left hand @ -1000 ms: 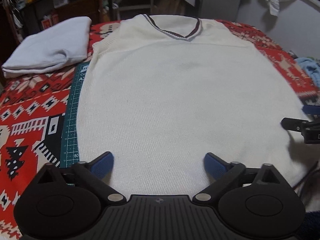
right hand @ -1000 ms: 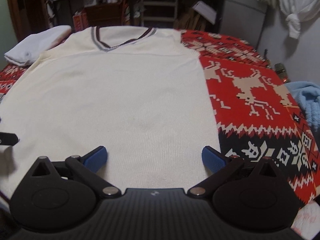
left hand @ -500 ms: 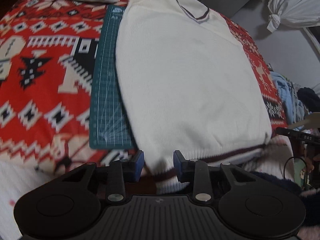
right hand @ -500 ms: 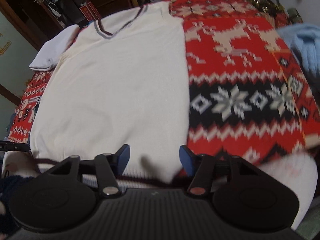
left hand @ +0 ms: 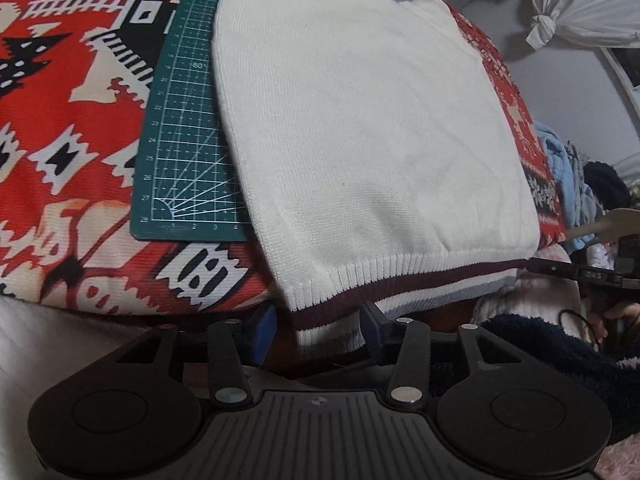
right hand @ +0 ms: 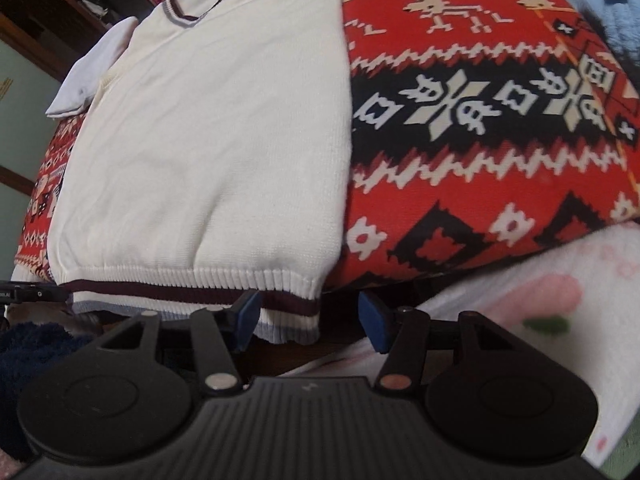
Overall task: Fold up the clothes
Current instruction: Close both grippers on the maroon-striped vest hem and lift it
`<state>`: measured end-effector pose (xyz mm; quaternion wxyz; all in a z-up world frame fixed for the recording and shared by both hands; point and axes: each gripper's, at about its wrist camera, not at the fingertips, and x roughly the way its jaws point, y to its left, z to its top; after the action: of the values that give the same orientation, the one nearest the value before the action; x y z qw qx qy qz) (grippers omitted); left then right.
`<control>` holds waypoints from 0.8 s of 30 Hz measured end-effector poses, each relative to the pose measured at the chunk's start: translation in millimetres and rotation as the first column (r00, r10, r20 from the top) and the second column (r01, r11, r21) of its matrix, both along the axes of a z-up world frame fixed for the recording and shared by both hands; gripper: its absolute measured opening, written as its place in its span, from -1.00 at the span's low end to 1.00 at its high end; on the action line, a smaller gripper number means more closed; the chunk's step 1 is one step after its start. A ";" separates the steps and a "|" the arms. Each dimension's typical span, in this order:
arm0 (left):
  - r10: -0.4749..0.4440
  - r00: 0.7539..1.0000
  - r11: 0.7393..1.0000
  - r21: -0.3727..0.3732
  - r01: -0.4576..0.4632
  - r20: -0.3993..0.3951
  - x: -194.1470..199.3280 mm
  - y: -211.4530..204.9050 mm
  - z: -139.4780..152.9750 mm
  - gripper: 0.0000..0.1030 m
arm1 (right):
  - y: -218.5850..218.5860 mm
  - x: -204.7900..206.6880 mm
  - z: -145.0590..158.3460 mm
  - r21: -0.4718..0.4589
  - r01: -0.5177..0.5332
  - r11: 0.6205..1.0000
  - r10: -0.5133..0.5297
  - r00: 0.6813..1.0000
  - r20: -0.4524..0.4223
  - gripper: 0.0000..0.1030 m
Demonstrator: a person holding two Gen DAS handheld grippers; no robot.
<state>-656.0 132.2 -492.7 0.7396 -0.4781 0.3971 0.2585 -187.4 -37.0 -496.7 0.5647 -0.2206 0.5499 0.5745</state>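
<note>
I have the cream vest (left hand: pixel 360 128) flat on the bed, hem at six o'clock. Left gripper (left hand: pixel 318 334) and right gripper (right hand: pixel 308 318) straddle its hem corners, jaws partly open, holding nothing, ready to pinch.

The left gripper (left hand: pixel 318 330) is held low and level, its blue-padded fingers (left hand: pixel 262 330) parted with a clear gap between them. The right gripper (right hand: pixel 310 316) sits at much the same height, its fingers (right hand: pixel 370 318) likewise spread. Neither pair of pads is pressed together.
</note>
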 end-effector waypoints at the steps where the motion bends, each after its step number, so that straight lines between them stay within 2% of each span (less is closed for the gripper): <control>1: -0.003 1.000 1.000 -0.004 0.004 0.013 -0.6 0.7 -1.1 -0.12 | 1.6 0.7 -1.5 0.012 -0.011 1.000 0.011 1.000 -0.015 0.15; 4: 0.008 0.996 1.000 -0.017 -0.007 0.090 -11.0 6.0 1.2 -0.15 | 4.9 1.8 -3.6 0.052 -0.045 0.998 0.048 0.997 -0.068 0.13; 8: 0.017 0.987 1.000 0.011 -0.019 0.162 -24.0 10.9 13.0 -0.15 | 4.2 0.8 -2.4 0.091 -0.072 0.993 0.083 0.989 -0.125 0.07; 9: 0.025 0.986 1.000 0.001 -0.026 0.163 -24.9 13.4 12.0 -0.15 | 3.9 2.2 -4.1 0.088 -0.065 0.994 0.076 0.989 -0.130 0.03; 11: 0.032 0.987 0.999 -0.027 -0.028 0.161 -23.6 16.9 5.9 -0.16 | 3.4 7.6 -10.8 0.064 -0.040 0.997 0.049 0.989 -0.140 -0.28; 13: 0.028 0.987 0.998 -0.051 -0.020 0.161 -20.7 18.5 -0.9 -0.20 | 3.5 11.1 -16.4 0.056 -0.024 0.998 0.032 0.988 -0.150 -0.40; 15: 0.023 0.988 0.998 -0.066 -0.013 0.150 -18.0 18.5 -6.4 -0.36 | 3.3 13.2 -20.3 0.057 -0.016 0.998 0.025 0.987 -0.160 -0.45; 16: 0.022 0.989 0.997 -0.071 -0.012 0.143 -18.4 19.0 -8.4 -0.61 | 2.8 11.3 -18.9 0.062 -0.022 0.998 0.031 0.988 -0.150 -0.49; 17: 0.021 0.990 0.998 -0.065 -0.012 0.136 -19.7 18.9 -8.0 -0.86 | 2.2 9.1 -17.2 0.067 -0.029 0.997 0.038 0.990 -0.138 -0.68; 18: 0.020 0.991 0.998 -0.059 -0.012 0.130 -21.0 18.9 -7.5 -0.86 | 1.6 6.9 -15.6 0.072 -0.036 0.997 0.045 0.991 -0.126 -0.82; 20: 0.013 0.992 1.000 -0.021 -0.010 0.128 -23.4 15.0 1.0 -0.88 | -1.1 -1.1 -7.1 0.078 -0.061 0.995 0.066 0.996 -0.064 -0.85; 24: 0.004 0.998 0.999 0.050 -0.007 0.062 -32.7 8.4 19.5 -0.89 | -11.5 -10.5 15.9 0.070 -0.077 0.995 0.074 0.996 0.047 -0.88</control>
<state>-688.6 140.6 -473.3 0.7625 -0.4682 0.3661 0.2556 -197.9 -48.6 -480.8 0.5620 -0.2335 0.5077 0.6098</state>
